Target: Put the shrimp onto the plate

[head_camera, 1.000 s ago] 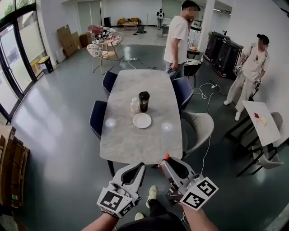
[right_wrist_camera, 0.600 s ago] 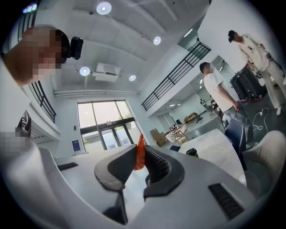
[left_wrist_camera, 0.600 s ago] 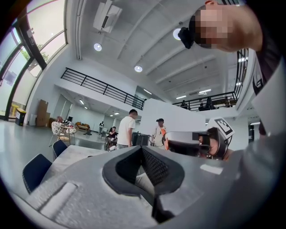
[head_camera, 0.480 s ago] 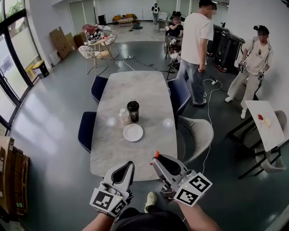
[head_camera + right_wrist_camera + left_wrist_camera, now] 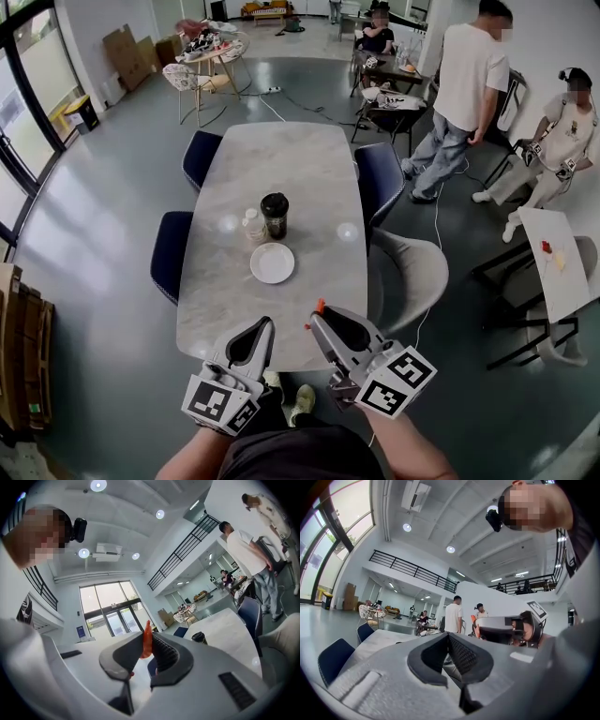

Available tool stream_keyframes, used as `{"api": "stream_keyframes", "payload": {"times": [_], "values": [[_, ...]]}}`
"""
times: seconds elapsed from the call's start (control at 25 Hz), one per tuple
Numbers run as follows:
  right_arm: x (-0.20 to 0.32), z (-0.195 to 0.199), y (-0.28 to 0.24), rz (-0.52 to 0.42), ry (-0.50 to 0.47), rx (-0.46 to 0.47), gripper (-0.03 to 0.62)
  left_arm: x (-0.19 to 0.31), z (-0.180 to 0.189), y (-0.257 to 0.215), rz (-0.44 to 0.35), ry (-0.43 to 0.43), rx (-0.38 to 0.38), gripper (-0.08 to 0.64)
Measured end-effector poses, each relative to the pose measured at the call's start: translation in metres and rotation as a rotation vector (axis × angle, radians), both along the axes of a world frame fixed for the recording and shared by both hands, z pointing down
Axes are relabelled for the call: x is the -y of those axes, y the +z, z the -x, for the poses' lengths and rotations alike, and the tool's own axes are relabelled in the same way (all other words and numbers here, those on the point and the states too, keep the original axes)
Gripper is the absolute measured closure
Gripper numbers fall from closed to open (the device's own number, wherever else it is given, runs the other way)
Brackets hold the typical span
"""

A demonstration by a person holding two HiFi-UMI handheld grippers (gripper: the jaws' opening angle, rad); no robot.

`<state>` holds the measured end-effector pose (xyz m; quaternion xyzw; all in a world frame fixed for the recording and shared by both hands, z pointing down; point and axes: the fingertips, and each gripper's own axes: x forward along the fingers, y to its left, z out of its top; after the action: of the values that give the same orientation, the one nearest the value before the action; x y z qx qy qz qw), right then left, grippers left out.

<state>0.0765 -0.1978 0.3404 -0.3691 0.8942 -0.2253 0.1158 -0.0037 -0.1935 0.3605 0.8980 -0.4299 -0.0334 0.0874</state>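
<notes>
Right hand-held gripper (image 5: 317,313) is clenching the shrimp (image 5: 146,641). The orange body is standing pinched upright between the ribbed pads, with its tip poking above the jaw ends. In the head view the shrimp is showing as a small orange speck at that gripper's tip, against the near edge of the bench (image 5: 309,178); its height above the surface cannot be judged.

Left hand-held gripper (image 5: 262,325) is clenched on nothing. Its tips are meeting, and only the hollow behind them is gaping. It is hanging just beside the right one, and both are pointing toward the bench.

White plate (image 5: 272,262) is sitting on the bench near the middle, well apart from the shrimp. Just beyond the plate a dark lidded cup (image 5: 274,215) is standing upright, with a small pale bottle (image 5: 251,226) close at its left; whether they are touching is unclear. Blue chairs (image 5: 172,267) are flanking the bench. A person in a white shirt (image 5: 466,70) is standing mid-stride off the far right corner.
</notes>
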Motion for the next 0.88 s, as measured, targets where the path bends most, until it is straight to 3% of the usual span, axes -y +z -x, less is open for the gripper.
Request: {"api": "stream_keyframes", "payload": {"times": [0.44, 0.72, 0.88], "values": [[0.093, 0.032, 0.046, 0.082, 0.022, -0.068, 0.532, 0.091, 0.030, 0.042, 0.024, 0.028, 0.011, 0.552], [0.161, 0.048, 0.109, 0.080, 0.046, -0.114, 0.532, 0.159, 0.048, 0.095, 0.018, 0.031, -0.012, 0.554], [0.175, 0.061, 0.140, 0.162, 0.028, -0.112, 0.532, 0.173, 0.049, 0.117, 0.098, 0.016, -0.009, 0.552]]}}
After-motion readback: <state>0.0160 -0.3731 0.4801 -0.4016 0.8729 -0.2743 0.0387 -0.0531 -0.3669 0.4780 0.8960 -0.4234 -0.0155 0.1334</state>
